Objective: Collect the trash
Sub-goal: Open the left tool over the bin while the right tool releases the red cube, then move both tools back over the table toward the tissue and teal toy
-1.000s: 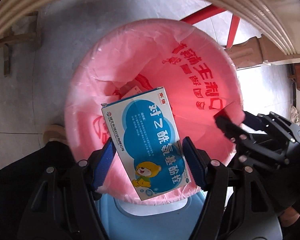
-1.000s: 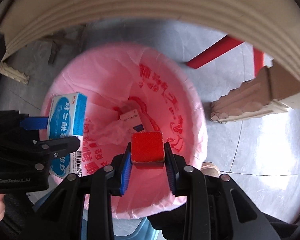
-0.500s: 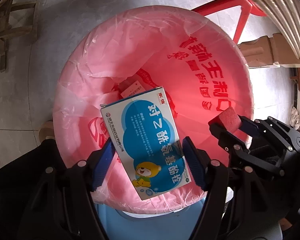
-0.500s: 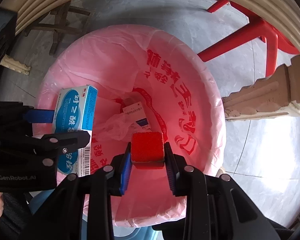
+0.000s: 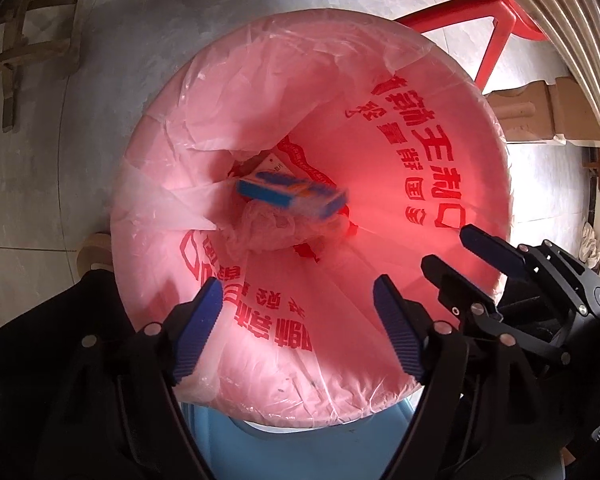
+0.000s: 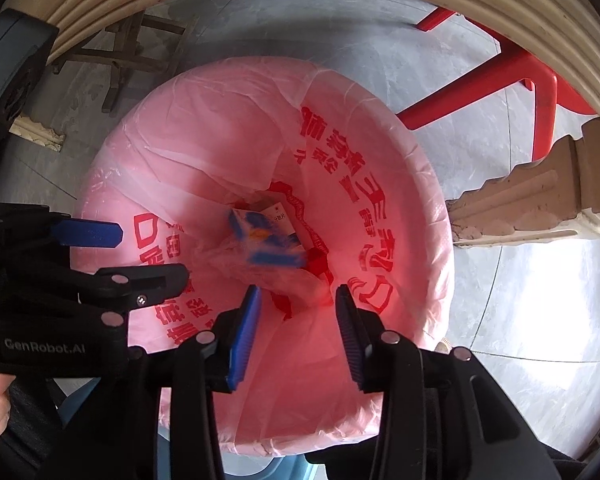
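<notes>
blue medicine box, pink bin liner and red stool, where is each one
blue medicine box [image 5: 290, 196], left wrist view, on its blurred blue side edge
pink bin liner [image 6: 188, 160], right wrist view, on the far inner wall
red stool [image 6: 544, 92], right wrist view, on its leg

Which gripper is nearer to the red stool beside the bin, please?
Right. The right gripper hangs over the bin's stool-side half; the left gripper hangs farther from the red stool.

Blue box [image 5: 290, 196] (in bin) motion-blurred
</notes>
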### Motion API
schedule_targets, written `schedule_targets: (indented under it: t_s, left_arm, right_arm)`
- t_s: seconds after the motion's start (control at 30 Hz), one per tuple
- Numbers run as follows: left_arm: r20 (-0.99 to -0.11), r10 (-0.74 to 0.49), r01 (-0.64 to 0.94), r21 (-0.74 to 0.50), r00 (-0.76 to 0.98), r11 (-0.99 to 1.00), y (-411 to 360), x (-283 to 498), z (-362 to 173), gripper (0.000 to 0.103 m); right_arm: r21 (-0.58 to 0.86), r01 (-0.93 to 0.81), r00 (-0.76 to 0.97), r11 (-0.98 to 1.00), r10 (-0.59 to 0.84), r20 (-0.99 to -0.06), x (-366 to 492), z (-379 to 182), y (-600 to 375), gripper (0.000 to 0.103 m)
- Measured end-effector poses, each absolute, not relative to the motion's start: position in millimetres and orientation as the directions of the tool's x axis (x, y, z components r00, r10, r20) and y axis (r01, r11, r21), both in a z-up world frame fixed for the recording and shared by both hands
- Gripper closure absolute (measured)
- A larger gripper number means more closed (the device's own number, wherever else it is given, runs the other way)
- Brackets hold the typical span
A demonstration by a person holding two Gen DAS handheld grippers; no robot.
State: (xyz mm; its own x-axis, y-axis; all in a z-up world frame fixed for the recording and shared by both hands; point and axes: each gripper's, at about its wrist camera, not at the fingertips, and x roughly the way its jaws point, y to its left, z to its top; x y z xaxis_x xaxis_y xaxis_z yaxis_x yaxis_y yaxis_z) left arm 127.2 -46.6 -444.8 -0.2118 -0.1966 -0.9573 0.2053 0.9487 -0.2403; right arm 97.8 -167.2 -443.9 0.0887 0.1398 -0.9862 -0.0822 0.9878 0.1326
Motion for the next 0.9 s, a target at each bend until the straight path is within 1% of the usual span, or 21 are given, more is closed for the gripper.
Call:
schedule_targets:
  t_s: [0.57,0.77,0.9]
  left_arm:
    - [-0.964,-0.195,0.229,-0.235,-0.182,0.945,-47,123,-435,0.027]
    - [-0.981,-0.153,0.264,-0.181,-0.122,0.948,-43,118,-418,0.027]
    - [-0.988,-0.127,0.287,-0.147,-0.089,0.947,-37,109,-400,0.027]
  right_arm:
    - [0.132,-0.079,0.096,0.988,0.14,-0.986,95,-438,-168,0.064]
    - [0.126,-0.064,0.11,0.99,0.133,-0.985,91,-429,-172,0.064]
    - [0.146,-0.054,0.137,0.988,0.153,-0.979,85,-409,-176,0.064]
